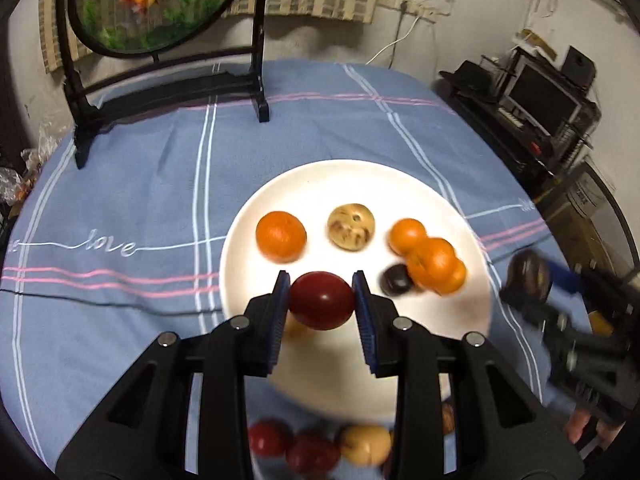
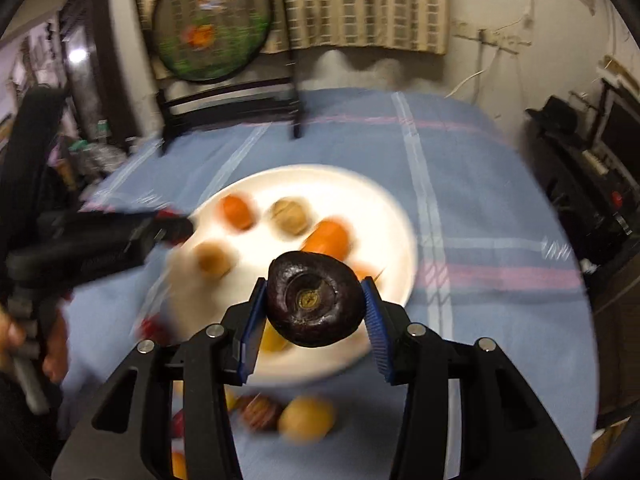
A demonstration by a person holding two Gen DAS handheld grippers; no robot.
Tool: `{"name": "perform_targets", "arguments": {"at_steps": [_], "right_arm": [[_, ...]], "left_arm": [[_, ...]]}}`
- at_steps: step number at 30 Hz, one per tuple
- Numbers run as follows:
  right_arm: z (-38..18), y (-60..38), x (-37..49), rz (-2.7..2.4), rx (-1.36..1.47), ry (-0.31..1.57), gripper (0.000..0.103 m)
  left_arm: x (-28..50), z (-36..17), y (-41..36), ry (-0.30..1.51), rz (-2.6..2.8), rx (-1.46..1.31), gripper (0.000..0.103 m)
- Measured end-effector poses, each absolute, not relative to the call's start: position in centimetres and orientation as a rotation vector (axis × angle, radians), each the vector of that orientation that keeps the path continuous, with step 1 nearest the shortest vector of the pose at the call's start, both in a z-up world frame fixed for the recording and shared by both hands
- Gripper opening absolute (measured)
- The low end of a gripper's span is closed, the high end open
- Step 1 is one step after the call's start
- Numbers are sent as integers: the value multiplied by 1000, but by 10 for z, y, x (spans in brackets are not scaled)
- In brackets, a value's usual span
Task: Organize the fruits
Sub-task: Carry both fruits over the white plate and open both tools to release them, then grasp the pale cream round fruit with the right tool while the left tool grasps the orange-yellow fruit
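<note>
Claw [image 1: 322,300] grips red fruit [image 1: 321,300] above plate's near rim [image 1: 228,304].

A glossy dark red fruit [image 1: 321,301] was clamped between ribbed blue pads [image 1: 281,312] on matt black plastic fingers. A smooth white plate [image 1: 280,188] was laid on soft blue woven cloth [image 1: 140,184]. A shiny, dark purple fruit [image 2: 315,299] was seen.

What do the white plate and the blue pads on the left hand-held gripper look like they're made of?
White plate: probably glazed ceramic or melamine; smooth, plain, slightly glossy. Blue pads on the left hand-held gripper: apparently ribbed rubber or soft plastic, matte, with fine ridges.
</note>
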State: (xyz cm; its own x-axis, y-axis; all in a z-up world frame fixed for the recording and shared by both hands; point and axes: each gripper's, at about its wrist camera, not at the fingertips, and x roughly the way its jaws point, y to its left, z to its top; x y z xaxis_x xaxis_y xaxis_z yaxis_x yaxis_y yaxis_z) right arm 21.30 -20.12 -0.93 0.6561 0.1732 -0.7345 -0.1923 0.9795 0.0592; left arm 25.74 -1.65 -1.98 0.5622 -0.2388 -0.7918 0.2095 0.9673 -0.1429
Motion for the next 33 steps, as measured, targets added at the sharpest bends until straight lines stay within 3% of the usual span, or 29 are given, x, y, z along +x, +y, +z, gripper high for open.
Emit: {"name": "perform_targets", "arguments": {"at_steps": [11,13,14,22,24,33], "right_arm": [[-39,-213,278,193,11,905,48],[-40,-216,283,181,13,903,55],[-39,-216,282,181,15,897,56],[-16,-219,245,207,26,878,57],[-10,-218,224,237,44,864,65],[-19,-207,116,352,118,871,65]], "left_arm": [[302,-51,-23,1010,-249,-35,35],[303,-48,-23,1001,-250,-44,62],[302,-43,-22,978,-237,-45,64],[262,-12,-8,909,-271,-62,64],[240,-9,-5,894,-278,-60,64],[130,-12,8,820,-275,-81,70]]}}
